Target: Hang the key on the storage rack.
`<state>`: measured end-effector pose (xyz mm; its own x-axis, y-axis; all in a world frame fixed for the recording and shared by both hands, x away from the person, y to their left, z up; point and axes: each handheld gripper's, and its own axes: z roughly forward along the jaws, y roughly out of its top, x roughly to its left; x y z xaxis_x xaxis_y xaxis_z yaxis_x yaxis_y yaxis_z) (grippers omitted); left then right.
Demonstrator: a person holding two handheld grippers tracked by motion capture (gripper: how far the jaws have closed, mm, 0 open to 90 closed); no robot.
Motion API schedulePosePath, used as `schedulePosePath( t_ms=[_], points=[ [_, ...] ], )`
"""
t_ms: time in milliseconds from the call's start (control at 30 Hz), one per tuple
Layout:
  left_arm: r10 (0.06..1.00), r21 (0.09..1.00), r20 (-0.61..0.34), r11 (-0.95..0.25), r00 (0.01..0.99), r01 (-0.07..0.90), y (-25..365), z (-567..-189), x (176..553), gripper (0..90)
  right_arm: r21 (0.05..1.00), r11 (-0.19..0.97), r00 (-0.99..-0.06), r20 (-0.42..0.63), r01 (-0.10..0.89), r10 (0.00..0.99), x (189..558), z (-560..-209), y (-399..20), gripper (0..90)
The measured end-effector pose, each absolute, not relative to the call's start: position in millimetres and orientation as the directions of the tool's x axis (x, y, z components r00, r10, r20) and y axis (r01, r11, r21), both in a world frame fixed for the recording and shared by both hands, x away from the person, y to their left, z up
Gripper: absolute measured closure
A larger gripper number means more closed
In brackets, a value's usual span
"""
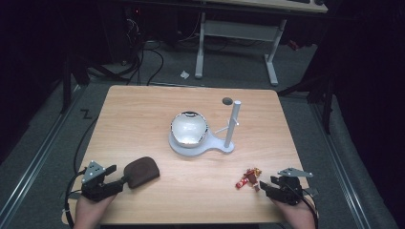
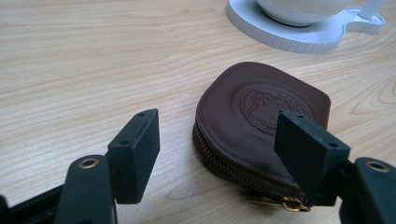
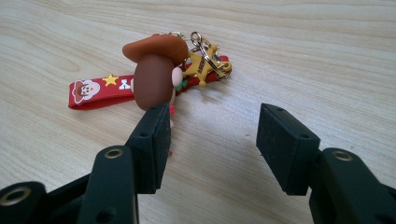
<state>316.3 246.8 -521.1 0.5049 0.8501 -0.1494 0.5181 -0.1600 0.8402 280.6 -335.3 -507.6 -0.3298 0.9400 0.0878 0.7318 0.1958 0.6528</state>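
Note:
A brown leather zip pouch (image 1: 141,171) (image 2: 252,112) with an embossed round stamp lies flat near the table's front left. My left gripper (image 1: 117,176) (image 2: 219,144) stands open at its near edge, one pad over the zip pull, the other on bare wood. A keychain (image 1: 248,178) (image 3: 154,79) with a brown-hatted cowboy figure, red strap and gold star lies at the front right. My right gripper (image 1: 265,184) (image 3: 212,140) is open just behind it, its left pad tip close to the figure, nothing between the pads.
A white bowl (image 1: 189,128) sits on a white stand (image 1: 224,145) with an upright post (image 1: 232,121) at the table's middle. A dark round hole (image 1: 227,100) marks the wood behind it. A desk frame and cables stand on the floor beyond.

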Motion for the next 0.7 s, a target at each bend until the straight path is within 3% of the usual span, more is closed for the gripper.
schedulePosePath(
  t_ms=[700],
  points=[
    [0.838, 0.831, -0.157, -0.174, 0.522, 0.529, 245.6, -523.2, 316.0, 32.2, 0.511, 0.361, -0.44, 0.037, 0.78, 0.897, 289.0, -492.2, -318.2, 46.2]
  ],
)
